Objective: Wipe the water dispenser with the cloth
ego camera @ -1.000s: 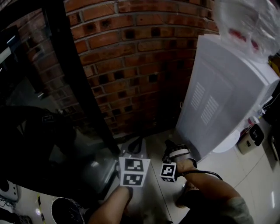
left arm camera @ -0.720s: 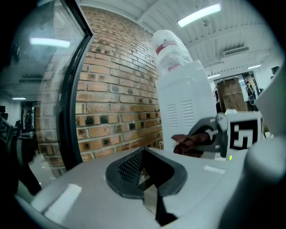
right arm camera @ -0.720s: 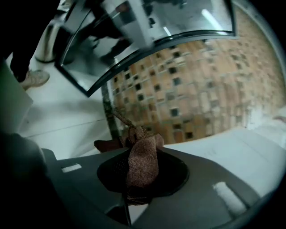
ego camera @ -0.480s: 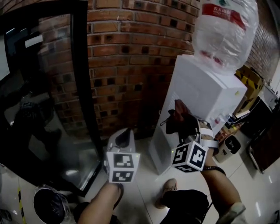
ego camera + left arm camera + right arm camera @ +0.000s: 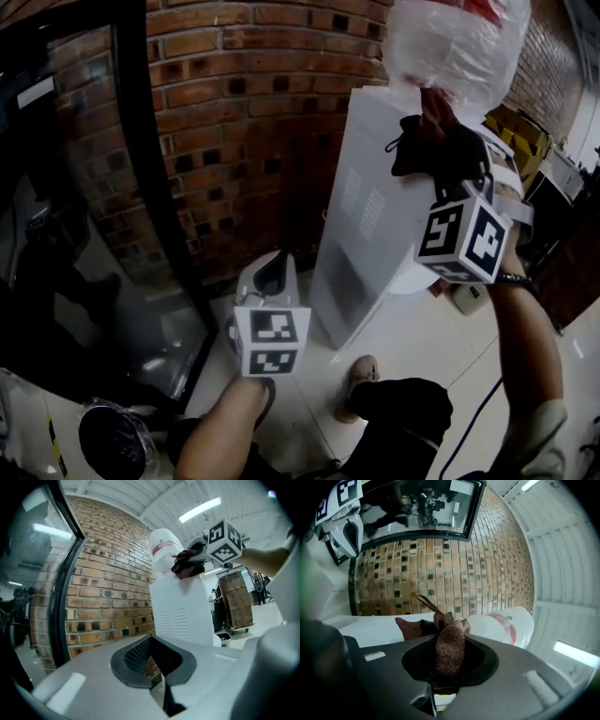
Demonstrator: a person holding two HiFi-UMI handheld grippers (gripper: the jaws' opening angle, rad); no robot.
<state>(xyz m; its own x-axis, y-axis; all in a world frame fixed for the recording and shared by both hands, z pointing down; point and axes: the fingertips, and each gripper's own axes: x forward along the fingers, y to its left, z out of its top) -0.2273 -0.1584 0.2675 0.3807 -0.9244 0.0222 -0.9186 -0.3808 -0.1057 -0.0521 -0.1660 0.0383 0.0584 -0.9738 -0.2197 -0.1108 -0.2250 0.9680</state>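
The white water dispenser (image 5: 370,225) stands against the brick wall with a clear bottle (image 5: 455,47) upside down on top. My right gripper (image 5: 448,150) is raised to the dispenser's top edge, just below the bottle, and is shut on a bunched brown cloth (image 5: 424,141). In the right gripper view the cloth (image 5: 449,646) sticks out from between the jaws, with the dispenser top (image 5: 370,627) and bottle (image 5: 506,625) behind it. My left gripper (image 5: 274,265) hangs lower, left of the dispenser, its pads together on nothing. The left gripper view shows the dispenser's vented side (image 5: 180,616) and the cloth (image 5: 187,565).
A brick wall (image 5: 253,112) is behind the dispenser and a black-framed glass door (image 5: 141,187) stands to its left. On the tiled floor are the person's shoe (image 5: 361,373), a small device (image 5: 467,298) by the dispenser's base and a dark round bin (image 5: 112,441).
The right gripper has risen with the cloth from near the floor up to the dispenser's top. The left gripper has lifted a little.
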